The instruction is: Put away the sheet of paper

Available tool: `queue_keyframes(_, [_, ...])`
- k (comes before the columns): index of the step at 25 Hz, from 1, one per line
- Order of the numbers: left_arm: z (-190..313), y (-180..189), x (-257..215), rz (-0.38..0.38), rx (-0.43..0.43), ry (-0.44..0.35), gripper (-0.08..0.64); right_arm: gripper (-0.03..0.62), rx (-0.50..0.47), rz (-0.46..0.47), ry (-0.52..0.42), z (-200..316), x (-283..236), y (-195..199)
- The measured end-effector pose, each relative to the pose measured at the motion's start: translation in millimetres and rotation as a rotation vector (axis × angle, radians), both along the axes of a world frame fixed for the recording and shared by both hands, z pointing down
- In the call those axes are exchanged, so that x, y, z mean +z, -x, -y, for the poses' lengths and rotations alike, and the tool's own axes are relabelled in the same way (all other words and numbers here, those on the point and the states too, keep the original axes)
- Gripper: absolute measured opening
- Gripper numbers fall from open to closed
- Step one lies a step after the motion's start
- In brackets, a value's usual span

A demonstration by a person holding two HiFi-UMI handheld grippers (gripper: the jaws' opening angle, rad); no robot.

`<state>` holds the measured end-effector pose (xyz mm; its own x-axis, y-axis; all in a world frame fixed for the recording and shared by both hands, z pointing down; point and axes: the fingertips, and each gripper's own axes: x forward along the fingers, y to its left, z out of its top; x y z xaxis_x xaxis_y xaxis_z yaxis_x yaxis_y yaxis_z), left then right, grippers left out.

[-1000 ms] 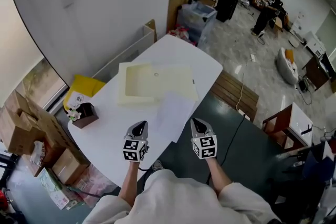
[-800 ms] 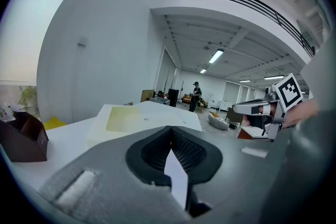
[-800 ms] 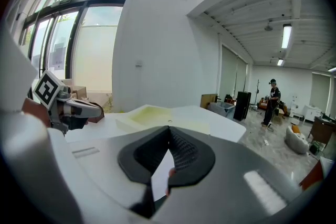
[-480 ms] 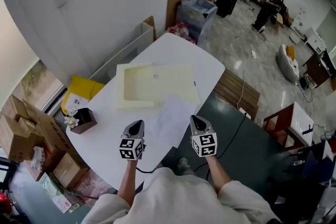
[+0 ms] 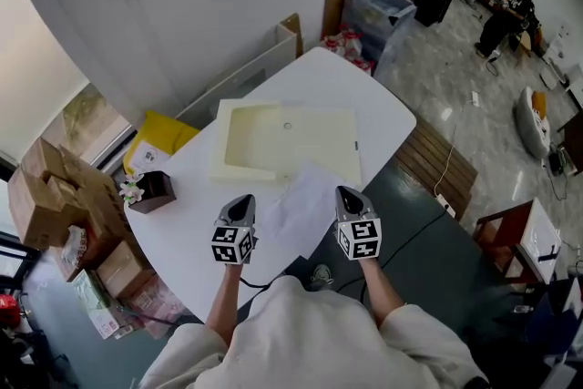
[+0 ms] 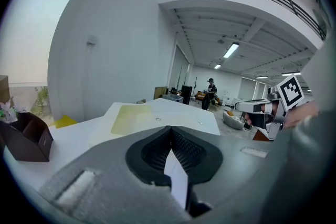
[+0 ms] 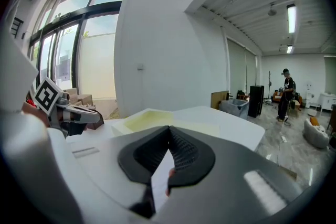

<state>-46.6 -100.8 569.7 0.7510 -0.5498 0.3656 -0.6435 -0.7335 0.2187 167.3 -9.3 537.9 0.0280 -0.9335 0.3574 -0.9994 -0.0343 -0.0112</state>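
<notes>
Sheet of paper (image 5: 305, 207): it lies flat on the white table (image 5: 182, 228), with its far edge at the near rim of the cream tray (image 5: 342, 137) and the rest spread from the tray toward the person. Left gripper (image 5: 240, 207): it hovers on the near side of the tray, below the tray's left half, with a strip of bare table between it and the sheet's left edge. In the left gripper view its ribbed black pads (image 6: 181, 147) meet at the tips, so the jaws are closed on themselves, and they point at the tray (image 6: 131, 113). Right gripper (image 5: 347, 196): it is on the near side of the tray, below the tray's right corner, just beside the sheet's right edge. Whether it touches the sheet cannot be told from the head view. In the right gripper view its pads (image 7: 184, 149) likewise press together at the tips, closed on themselves, with the tray (image 7: 144, 119) straight ahead. Brown box (image 5: 150, 192): it stands on the table to the left of the tray, near the table's edge. Yellow bag (image 5: 159, 150): it lies on the floor, beyond the table's edge to the left of the tray. Wooden bench (image 5: 437, 164): it stands on the floor to the right of the tray, past the table's edge.
</notes>
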Motion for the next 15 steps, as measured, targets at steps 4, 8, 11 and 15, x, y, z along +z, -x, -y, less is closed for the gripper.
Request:
queue_keyframes(4, [-1,-1,9,0.02,-0.029,0.018,0.005,0.001,-0.023,0.03,0.034,9,16,-6])
queue_keyframes(8, [-5,-3,20,0.04,-0.043,0.039,0.005,0.0,-0.04,0.054,0.076,7,34,-9])
queue_keyframes(11, [-9,-1,29,0.055,-0.047,0.055,0.005,0.0,-0.044,0.075,0.113,3,51,-7])
queue_keyframes(15, [-19,4,47,0.084,-0.045,0.086,0.005,0.0,-0.052,0.101,0.173,-11,78,1])
